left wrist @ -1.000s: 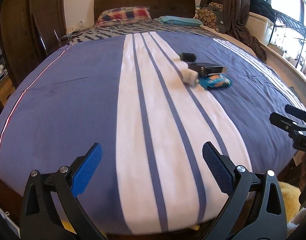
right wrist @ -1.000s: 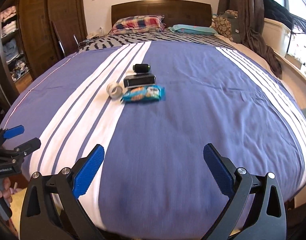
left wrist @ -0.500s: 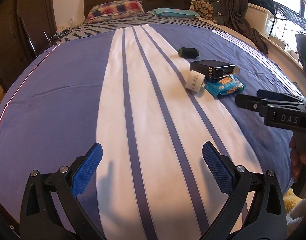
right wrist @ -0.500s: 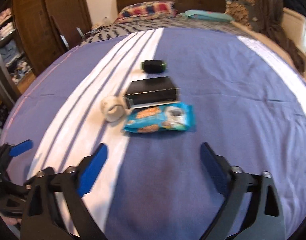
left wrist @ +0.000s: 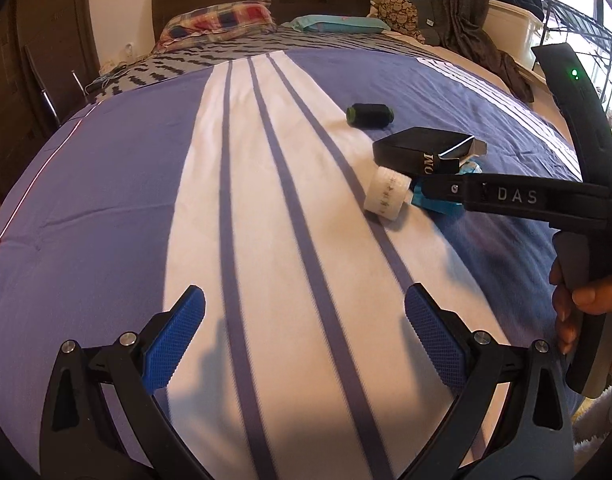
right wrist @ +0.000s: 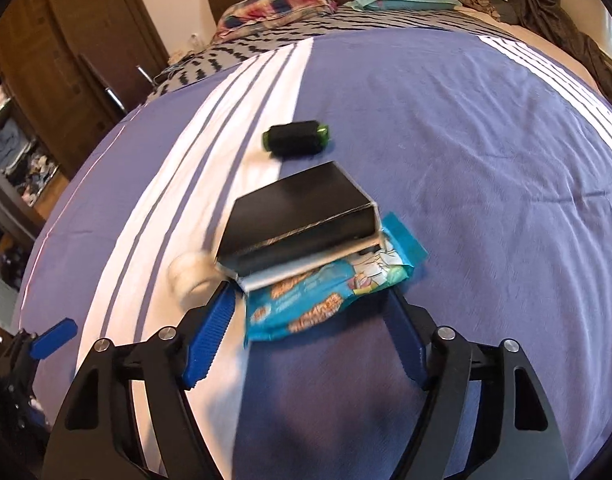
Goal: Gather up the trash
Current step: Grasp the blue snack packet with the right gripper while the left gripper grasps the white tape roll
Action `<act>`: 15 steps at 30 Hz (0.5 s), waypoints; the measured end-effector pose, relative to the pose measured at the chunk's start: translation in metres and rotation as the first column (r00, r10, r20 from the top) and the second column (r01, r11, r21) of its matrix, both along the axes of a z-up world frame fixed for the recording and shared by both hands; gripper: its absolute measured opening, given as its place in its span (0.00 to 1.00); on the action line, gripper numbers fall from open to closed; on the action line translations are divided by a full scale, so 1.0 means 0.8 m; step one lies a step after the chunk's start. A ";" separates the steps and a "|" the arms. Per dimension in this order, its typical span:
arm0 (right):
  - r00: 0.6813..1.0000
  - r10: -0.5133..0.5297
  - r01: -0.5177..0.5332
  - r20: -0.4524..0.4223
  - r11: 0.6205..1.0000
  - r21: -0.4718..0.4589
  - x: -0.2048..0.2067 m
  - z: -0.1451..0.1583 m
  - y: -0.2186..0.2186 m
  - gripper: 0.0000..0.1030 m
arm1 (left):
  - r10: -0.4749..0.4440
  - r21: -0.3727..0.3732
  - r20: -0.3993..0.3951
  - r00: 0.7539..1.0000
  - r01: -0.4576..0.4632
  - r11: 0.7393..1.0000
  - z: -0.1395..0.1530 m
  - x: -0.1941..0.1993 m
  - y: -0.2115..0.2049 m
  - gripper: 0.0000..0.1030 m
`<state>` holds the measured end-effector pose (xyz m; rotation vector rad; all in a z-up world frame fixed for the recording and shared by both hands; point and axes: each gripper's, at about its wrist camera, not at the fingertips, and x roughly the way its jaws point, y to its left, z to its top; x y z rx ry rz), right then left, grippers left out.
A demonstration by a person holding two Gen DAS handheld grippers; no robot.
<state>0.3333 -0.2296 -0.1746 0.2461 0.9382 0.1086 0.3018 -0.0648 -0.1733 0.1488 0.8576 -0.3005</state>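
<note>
Closing on the snack wrapper [right wrist: 330,300] is the step we judge to be in hand, and doing it well means keeping our right tongs [right wrist: 310,334] low against the bed cover [right wrist: 486,168] so the pads slide under the wrapper's near edge rather than crush the black box [right wrist: 298,212] that overlaps its far side.

On the left, our left tongs [left wrist: 304,334] hang released over the white and blue stripes, with nothing between the pads and well apart from the clutter.

Next comes the white tape roll [right wrist: 192,276], lying on its side just beside the left pad of the right tongs; we should take care not to nudge it away.

In the middle, the right tongs have just been closing, and the wrapper now sits between the pads, which look to flank it without yet pressing, though blur makes contact hard to judge.

The wrapper itself is teal with orange lettering, flat, crinkled and limp, so we expect it to fold when pinched; a grip across its middle should hold best.

It lies on the blue part of the cover, partly tucked under the box, with a dark spool [right wrist: 296,142] well beyond.
</note>
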 end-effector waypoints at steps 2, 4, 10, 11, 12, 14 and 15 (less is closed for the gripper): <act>1.000 -0.005 0.005 -0.001 1.000 -0.010 0.002 -0.001 -0.007 0.59 | -0.015 -0.010 -0.009 1.000 0.015 1.000 -0.002 0.010 -0.010 0.92; 1.000 0.010 -0.010 -0.006 0.999 -0.036 0.004 -0.003 -0.011 0.52 | -0.030 -0.019 -0.012 0.999 0.030 0.999 -0.002 0.020 -0.019 0.92; 0.999 0.043 -0.042 0.014 0.998 -0.056 0.007 -0.001 -0.018 0.34 | -0.063 -0.034 -0.022 0.998 0.062 0.998 -0.010 0.055 -0.051 0.82; 0.999 0.048 -0.047 0.017 0.997 -0.057 0.008 -0.001 -0.018 0.32 | -0.071 -0.040 -0.028 0.997 0.070 0.997 -0.011 0.059 -0.054 0.78; 0.998 0.054 -0.053 0.022 0.997 -0.058 0.008 -0.001 -0.018 0.31 | -0.076 -0.048 -0.037 0.996 0.074 0.996 -0.012 0.064 -0.058 0.72; 0.998 0.059 -0.057 0.031 0.997 -0.057 0.007 0.001 -0.020 0.28 | -0.085 -0.056 -0.049 0.995 0.082 0.995 -0.015 0.071 -0.063 0.66; 0.998 0.059 -0.057 0.035 0.997 -0.055 0.005 0.002 -0.022 0.27 | -0.089 -0.062 -0.058 0.994 0.086 0.994 -0.017 0.075 -0.065 0.59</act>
